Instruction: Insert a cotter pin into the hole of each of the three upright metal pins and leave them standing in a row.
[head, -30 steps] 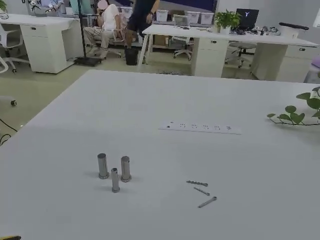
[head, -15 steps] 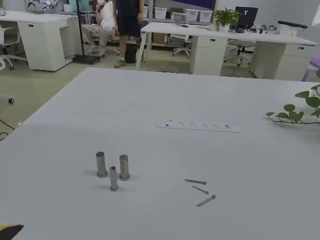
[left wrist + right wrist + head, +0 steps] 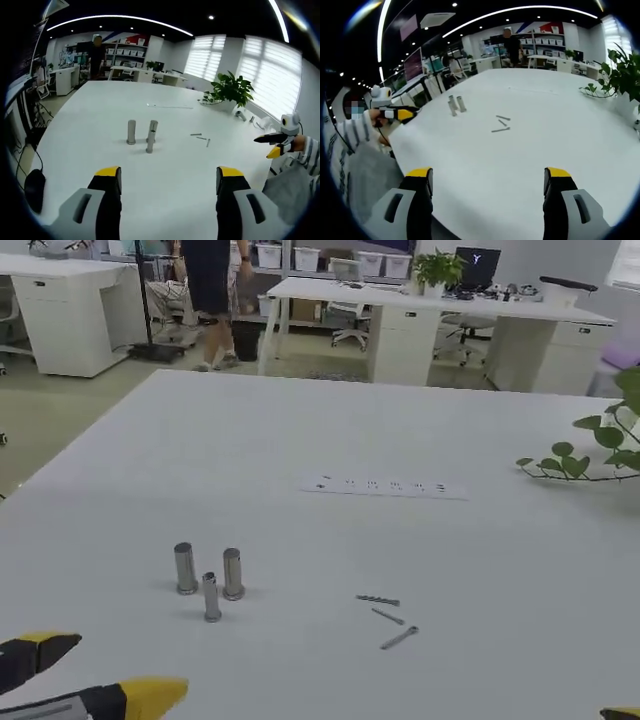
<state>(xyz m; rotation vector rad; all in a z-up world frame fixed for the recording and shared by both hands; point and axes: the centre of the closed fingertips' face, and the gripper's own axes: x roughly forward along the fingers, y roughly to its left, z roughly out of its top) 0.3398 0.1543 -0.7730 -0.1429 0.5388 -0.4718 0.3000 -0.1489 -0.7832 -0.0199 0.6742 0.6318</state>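
I'd say no pinning is begun: my left tool (image 3: 169, 176) and right tool (image 3: 487, 176) are spread and empty, so next is lifting a cotter pin (image 3: 399, 638) off the bench (image 3: 480, 560).

Three short grey metal pins (image 3: 211, 597) stand upright in a tight triangle on the white counter (image 3: 300, 430), toward its near edge and left side. Three thin cotter pins (image 3: 388, 616) lie flat, close together, well apart from them toward the right edge.

one high, two low, facing pins (image 3: 211, 595)
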